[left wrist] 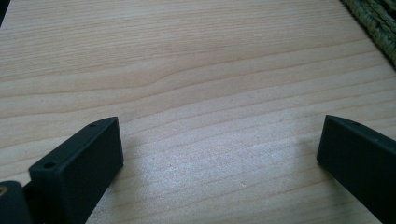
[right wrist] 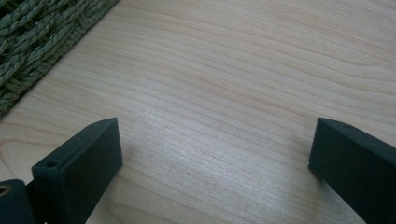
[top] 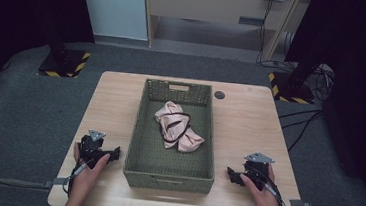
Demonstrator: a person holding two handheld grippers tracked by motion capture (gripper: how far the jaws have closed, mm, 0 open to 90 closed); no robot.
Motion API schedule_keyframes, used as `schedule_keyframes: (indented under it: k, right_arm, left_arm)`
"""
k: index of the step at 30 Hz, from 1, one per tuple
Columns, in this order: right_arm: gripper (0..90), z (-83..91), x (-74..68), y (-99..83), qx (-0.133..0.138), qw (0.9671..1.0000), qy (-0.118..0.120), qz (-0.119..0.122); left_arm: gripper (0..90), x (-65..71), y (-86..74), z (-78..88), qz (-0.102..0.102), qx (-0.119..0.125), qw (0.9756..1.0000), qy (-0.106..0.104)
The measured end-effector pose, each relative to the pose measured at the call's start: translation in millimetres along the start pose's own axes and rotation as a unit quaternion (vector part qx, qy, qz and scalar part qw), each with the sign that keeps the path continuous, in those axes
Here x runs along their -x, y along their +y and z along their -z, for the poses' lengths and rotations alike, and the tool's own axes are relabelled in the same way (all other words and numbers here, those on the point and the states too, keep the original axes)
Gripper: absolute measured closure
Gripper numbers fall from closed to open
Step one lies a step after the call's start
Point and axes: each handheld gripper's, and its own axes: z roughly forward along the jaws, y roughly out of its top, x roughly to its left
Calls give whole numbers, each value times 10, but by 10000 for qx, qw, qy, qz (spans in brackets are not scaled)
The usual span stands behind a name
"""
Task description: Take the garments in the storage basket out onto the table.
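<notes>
Grippers rest on the tabletop (top: 116, 102) either side of the basket (top: 168, 174): left gripper (top: 115, 153) and right gripper (top: 230, 174) both with jaws apart, empty. Pink cloth (top: 176, 125) with a black strap lies bunched mid-basket. Likely risk: a jaw catches the woven rim on the way in, or snags only the strap, so the cloth trails. Open room lies above the basket; its walls crowd any sideways approach.

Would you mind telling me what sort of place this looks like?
Probably a lab recording setup: a wooden table on grey carpet, black curtains, and hazard-taped stand bases.
</notes>
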Motion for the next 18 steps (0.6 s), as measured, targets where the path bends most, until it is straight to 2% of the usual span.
schedule_keyframes:
  k: [18]
  right_arm:
    - [25, -1, -11, 7, 2, 9999, -50, -106]
  left_arm:
    - [0, 0, 0, 0, 1, 1, 10000, 0]
